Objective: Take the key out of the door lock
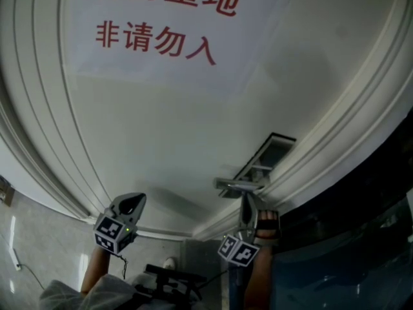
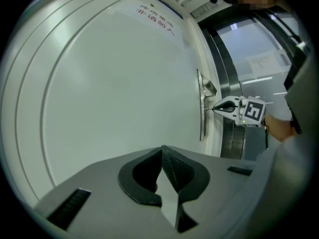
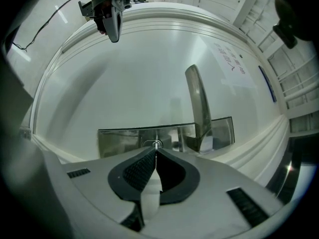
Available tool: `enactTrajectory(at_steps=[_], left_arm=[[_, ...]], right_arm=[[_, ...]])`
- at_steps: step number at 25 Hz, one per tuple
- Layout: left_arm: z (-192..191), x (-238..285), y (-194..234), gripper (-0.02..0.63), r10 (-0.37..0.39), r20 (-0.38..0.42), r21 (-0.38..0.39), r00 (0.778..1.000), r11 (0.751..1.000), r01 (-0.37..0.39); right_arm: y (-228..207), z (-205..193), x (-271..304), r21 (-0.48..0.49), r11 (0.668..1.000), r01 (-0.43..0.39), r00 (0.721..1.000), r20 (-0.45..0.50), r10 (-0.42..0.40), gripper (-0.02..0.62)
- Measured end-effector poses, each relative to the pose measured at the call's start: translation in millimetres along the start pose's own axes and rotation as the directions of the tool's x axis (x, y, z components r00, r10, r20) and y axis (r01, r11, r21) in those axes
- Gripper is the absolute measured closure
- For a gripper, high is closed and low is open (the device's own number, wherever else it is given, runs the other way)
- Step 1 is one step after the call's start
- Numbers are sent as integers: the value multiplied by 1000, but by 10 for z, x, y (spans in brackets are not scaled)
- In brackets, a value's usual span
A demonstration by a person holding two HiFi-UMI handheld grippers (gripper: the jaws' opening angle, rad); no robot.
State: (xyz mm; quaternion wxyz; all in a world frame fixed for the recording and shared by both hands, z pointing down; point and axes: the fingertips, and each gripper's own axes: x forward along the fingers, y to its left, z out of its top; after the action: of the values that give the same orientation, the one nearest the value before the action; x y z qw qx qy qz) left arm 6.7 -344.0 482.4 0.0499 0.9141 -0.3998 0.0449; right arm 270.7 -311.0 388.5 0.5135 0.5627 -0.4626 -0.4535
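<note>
We see a smooth white moulded door (image 3: 139, 83) with a shiny rectangular metal lock plate (image 3: 119, 141) and a curved lever handle (image 3: 199, 103). Our right gripper (image 3: 156, 151) pinches the thin key (image 3: 157, 144) at its tips, in the plate's keyhole. Our left gripper (image 2: 162, 148) is closed and empty.

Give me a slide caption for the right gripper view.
Right gripper pinches the key in the lock plate, beside the lever handle.

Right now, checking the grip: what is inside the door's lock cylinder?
The key shows edge-on in the lock cylinder, pinched by the shut right gripper; its blade inside is covered.
</note>
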Motion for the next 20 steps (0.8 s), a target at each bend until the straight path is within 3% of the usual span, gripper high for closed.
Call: enactTrajectory(at_steps=[6,20], left_arm=[[-8,-11,-11,601,-2,2,-4,1000,1000,2],[-9,-69,-147,601,-16,9,-1,1000,1000,16]], right_arm=[[-4,1,-7,-32,999,-7,1000,-3,7,577],[1,-7,-156,47,999,-12,1000,18,11,577]])
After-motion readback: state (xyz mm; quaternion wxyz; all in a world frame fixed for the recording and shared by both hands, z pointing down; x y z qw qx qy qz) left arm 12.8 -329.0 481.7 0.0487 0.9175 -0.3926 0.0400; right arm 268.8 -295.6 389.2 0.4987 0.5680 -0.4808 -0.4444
